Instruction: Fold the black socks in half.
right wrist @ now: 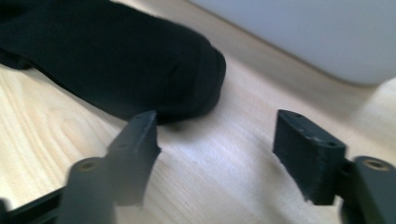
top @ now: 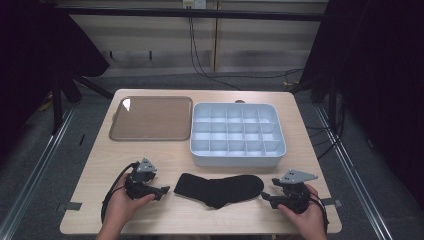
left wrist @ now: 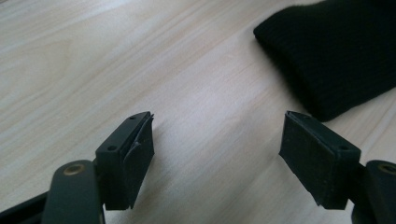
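- A black sock point(top: 220, 189) lies flat on the light wooden table point(top: 165, 210), close to the near edge and about midway between the left and right edges.
- The sock is long and dark, with one squared end toward the left edge and a rounded end toward the right edge; a bulge along its near side sticks out toward the near edge.
- In the left gripper view the sock point(left wrist: 336, 56) shows a fine ribbed knit and a straight, thick hem edge.
- In the right gripper view the sock point(right wrist: 116, 60) looks soft and matte, its rounded end slightly puffed up from the table.
- The left hand-held gripper point(top: 165, 190) rests on the table just beside the sock's squared end, its jaws wide apart with bare wood between them, gripping nothing.
- The right hand-held gripper point(top: 263, 196) sits just beside the rounded end, its jaws also spread apart and empty; one jaw tip lies right at the sock's edge in the right gripper view, though contact cannot be told.
- A pale grey compartment box point(top: 238, 159) stands behind the sock, toward the far right part of the table.
- A brown tray point(top: 116, 125) lies toward the far left corner, beside the box.
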Demonstrator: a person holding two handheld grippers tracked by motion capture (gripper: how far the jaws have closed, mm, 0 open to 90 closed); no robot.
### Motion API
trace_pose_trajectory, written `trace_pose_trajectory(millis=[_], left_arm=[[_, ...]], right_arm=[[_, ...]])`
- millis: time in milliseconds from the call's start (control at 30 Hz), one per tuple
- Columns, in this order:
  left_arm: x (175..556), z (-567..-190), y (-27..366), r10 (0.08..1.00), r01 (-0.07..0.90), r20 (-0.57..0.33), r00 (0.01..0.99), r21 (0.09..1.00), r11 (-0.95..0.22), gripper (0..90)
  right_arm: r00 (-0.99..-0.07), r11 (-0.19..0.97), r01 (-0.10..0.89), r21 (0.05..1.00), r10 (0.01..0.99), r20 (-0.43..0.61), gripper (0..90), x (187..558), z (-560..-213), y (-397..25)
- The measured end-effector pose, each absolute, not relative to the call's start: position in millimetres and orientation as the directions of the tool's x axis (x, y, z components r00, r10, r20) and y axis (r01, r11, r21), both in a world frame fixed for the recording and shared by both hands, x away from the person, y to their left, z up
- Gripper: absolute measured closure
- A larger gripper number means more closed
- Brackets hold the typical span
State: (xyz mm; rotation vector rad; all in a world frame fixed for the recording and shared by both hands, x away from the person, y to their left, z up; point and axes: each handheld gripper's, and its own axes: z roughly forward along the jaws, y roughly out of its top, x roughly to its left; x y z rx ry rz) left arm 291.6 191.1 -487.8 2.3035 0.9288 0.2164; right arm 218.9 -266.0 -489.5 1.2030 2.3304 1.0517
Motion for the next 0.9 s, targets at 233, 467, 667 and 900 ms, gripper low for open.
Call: trace_pose_trajectory(millis=[233,467,667,900], left_arm=[[292,-474,187,0.691,0.586,-0.106,0.715,0.629,-0.510,26.8],[293,-472,176,0.677,0.575,-0.097,0.729,0.624,-0.529,26.8],[294,-469,166,0.672,0.575,-0.100,0.734,0.618,-0.536,26.9],[296,-469,156,0.674,0.595,-0.128,0.727,0.607,-0.527,27.0]], right_arm=[[-0.590,0.344,0.580,0.739,0.802,0.090,56.7,220,-476,-262],[-0.613,0.364,0.575,0.733,0.785,0.091,78.2,225,-473,-249],[-0.624,0.392,0.578,0.716,0.778,0.077,90.0,233,-475,-234],[-0.641,0.447,0.587,0.675,0.766,0.051,90.0,237,-484,-219]])
